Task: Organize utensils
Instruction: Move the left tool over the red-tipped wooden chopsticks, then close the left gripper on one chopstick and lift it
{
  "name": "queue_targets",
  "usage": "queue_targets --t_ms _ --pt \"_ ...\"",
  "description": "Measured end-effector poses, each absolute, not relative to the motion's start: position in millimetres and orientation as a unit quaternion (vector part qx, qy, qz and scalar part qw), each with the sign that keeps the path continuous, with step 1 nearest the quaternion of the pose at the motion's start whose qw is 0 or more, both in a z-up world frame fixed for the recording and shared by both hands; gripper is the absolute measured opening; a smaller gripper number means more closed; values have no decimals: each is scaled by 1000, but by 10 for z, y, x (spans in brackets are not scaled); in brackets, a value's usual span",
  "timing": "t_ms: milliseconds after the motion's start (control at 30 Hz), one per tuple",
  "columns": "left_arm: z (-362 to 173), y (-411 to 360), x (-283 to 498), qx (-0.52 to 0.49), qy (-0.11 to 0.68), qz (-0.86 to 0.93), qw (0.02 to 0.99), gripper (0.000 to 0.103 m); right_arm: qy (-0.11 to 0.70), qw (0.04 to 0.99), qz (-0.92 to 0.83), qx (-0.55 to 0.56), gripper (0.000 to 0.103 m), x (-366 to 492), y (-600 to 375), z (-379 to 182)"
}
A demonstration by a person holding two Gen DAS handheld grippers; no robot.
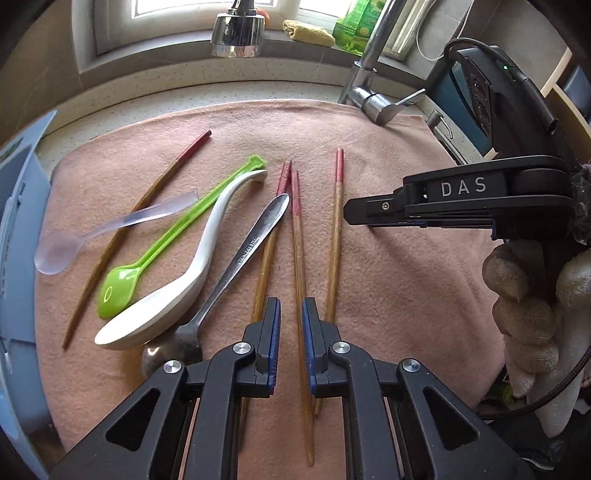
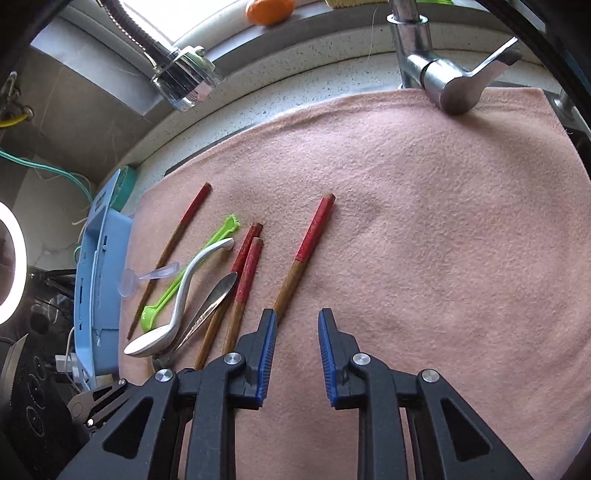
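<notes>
At the left edge of the pink cloth (image 1: pixel 406 295), a blue plastic holder (image 1: pixel 22 221) is running out of view, so I cannot tell its full shape. Next to it a clear spoon (image 1: pixel 55 251) is lying across a lone dark chopstick (image 1: pixel 147 199), hard to make out against the cloth. A green spoon (image 1: pixel 118 284) and a white spoon (image 1: pixel 155 317) are lying side by side near the cloth's left half. The steel spoon (image 1: pixel 236 258) is resting against the white one, its bowl half hiding behind my left tool (image 1: pixel 290 314).

That tool is sitting closed down to a narrow slit and gripping nothing. The middle chopstick (image 1: pixel 298 258) is running beneath the slit, and the chopsticks on either side (image 1: pixel 266 251) (image 1: pixel 336 240) are disappearing under its fingers.

My right tool (image 2: pixel 297 317) is hanging partly open and empty over bare cloth toward the right, its left finger covering one chopstick's lower end. My gloved hand (image 1: pixel 528 306) is gripping its handle.

Along the desk's (image 1: pixel 147 99) far edge, a spray head (image 1: pixel 238 33) and a tap (image 1: pixel 373 99) are overhanging the cloth.
</notes>
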State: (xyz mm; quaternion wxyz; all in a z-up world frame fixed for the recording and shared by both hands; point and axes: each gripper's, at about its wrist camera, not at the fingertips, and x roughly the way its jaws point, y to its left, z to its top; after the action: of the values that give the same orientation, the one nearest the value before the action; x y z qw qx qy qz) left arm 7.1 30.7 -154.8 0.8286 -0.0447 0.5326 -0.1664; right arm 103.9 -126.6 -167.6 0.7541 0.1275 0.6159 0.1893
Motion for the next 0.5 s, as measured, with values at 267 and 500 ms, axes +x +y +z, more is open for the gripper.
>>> queue_targets --t_ms 267,500 --pt "-1617 229 212 -49 545 -175 818 10 618 762 185 65 21 1138 -1030 -1676" --pt "-1671 233 273 -59 545 -175 818 11 616 762 202 -1 14 1082 -975 -1650"
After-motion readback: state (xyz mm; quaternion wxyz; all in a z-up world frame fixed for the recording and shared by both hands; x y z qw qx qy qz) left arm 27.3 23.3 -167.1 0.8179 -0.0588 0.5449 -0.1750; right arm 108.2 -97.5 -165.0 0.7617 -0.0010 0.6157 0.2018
